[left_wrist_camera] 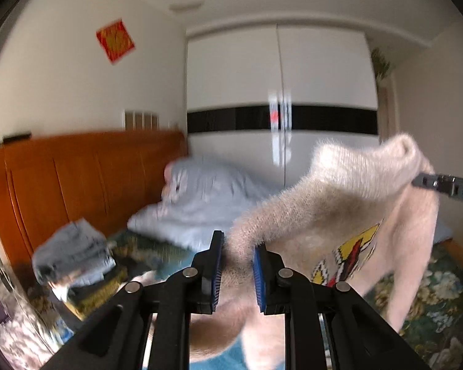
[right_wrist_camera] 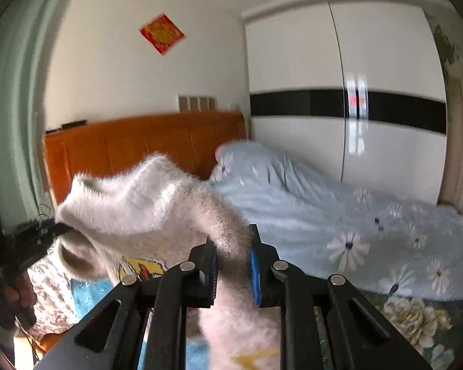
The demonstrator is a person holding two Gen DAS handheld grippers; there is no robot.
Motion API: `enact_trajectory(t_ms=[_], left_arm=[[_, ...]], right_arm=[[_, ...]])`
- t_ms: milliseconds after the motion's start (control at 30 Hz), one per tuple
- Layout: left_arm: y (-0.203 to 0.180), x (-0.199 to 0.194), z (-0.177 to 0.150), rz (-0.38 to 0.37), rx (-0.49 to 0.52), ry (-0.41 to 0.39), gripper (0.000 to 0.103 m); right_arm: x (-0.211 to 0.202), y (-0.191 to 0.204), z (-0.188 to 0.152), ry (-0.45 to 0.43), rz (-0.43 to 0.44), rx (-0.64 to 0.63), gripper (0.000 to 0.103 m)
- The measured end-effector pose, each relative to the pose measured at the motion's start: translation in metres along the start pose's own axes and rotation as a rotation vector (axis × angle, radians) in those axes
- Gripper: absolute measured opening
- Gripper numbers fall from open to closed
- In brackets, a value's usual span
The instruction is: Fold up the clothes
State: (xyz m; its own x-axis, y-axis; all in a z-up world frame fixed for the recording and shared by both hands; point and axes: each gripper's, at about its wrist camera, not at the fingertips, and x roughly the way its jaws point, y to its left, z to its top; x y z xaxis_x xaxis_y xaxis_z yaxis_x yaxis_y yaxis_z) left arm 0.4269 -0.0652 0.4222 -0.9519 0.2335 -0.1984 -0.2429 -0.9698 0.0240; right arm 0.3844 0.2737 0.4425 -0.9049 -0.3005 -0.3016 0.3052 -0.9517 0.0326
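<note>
Folding barely begun: fluffy cream knit sweater [left_wrist_camera: 348, 191] hangs unfolded mid-frame, left gripper [left_wrist_camera: 237, 271] and right gripper [right_wrist_camera: 233, 274] each pinching it

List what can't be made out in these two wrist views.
- Left wrist view: the folded pile by the headboard is motion-blurred; its items can't be told apart.
- Both views: the fuzzy sweater runs below the frame behind the left gripper and right gripper; its hem is hidden.
- Both views: the sweater's print is partly hidden by folds.
</note>
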Motion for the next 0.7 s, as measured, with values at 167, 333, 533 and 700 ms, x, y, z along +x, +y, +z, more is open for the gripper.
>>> enact_trajectory(t_ms=[167, 333, 533, 700], left_arm=[[-0.004, -0.043, 0.028, -0.016, 0.038, -0.061, 0.019], [-0.005, -0.012, 0.03, -0.018, 0.039, 0.013, 0.019], [-0.011, 0.107, -0.047, -0.025, 0.022, 0.294, 0.019], [-0.018, 0.198, -0.137, -0.048, -0.049, 0.537, 0.019]], right_arm=[[-0.059, 0.008, 0.011, -0.062, 0.054, -0.043, 0.017], [-0.06, -0.008, 0.013, -0.013, 0.111, -0.008, 0.017], [0.036, -0.044, -0.04, 0.253, 0.077, 0.056, 0.017], [0.134, -0.087, -0.135, 0.514, 0.033, 0.169, 0.017]])
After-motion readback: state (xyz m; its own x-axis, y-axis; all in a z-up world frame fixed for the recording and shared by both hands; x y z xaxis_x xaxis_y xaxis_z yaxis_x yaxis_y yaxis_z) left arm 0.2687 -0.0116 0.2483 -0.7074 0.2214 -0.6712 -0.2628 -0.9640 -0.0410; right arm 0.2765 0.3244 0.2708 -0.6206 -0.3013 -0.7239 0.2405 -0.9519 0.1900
